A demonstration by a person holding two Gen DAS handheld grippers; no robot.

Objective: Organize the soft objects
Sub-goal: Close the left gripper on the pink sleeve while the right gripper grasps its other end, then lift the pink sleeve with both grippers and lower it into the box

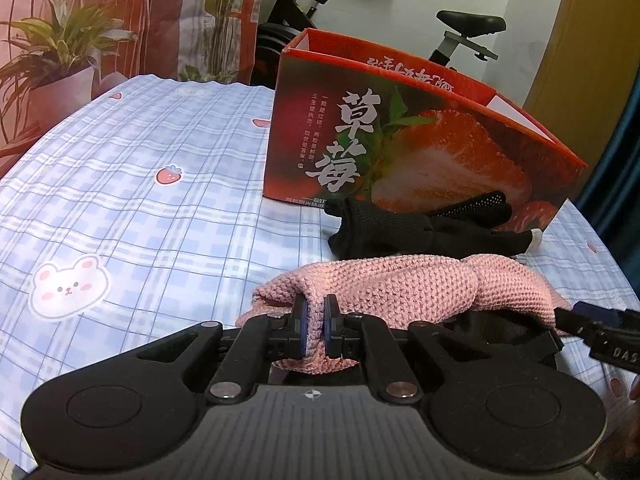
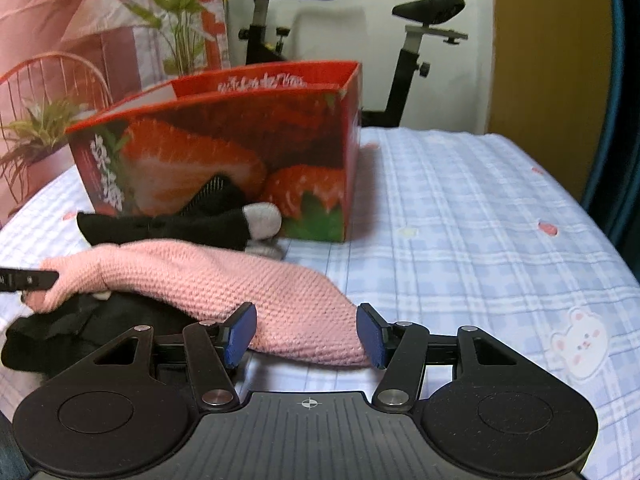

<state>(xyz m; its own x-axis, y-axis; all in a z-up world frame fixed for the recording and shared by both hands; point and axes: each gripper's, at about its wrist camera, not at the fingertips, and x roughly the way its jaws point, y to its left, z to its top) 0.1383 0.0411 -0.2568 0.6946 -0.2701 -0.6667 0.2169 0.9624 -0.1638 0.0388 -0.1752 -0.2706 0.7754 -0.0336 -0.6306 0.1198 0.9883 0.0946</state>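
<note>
- Pink knitted piece, soft and long, lies across the desk in front of us, its long axis running side to side between our two hands.
- Its left end is bunched into our left tongs; its right end tapers to a rounded tip that sits inside our right tongs.
- Both hands are right at the piece, one at each end, so neither is nearer; we judge the coming move turns on lifting both ends together.
- Left tongs are nearly closed, their blue pads pinching a fold of the pink knit between them.
- Right tongs stand about half open, one blue pad on each side of the tip; we cannot tell whether the pads press on the knit or merely flank it.
- Under the middle of the pink piece lies a dark crumpled fabric, partly hidden.
- Just beyond it lie black gloves, one with a pale fingertip, resting against the foot of the box.
- Open red strawberry box stands upright behind the gloves, its top open toward us; we judge it the likely place for the soft things.
- Blue checked cloth with bunny and strawberry prints covers the desk.
- Exercise bike and potted plants stand behind the desk.
</note>
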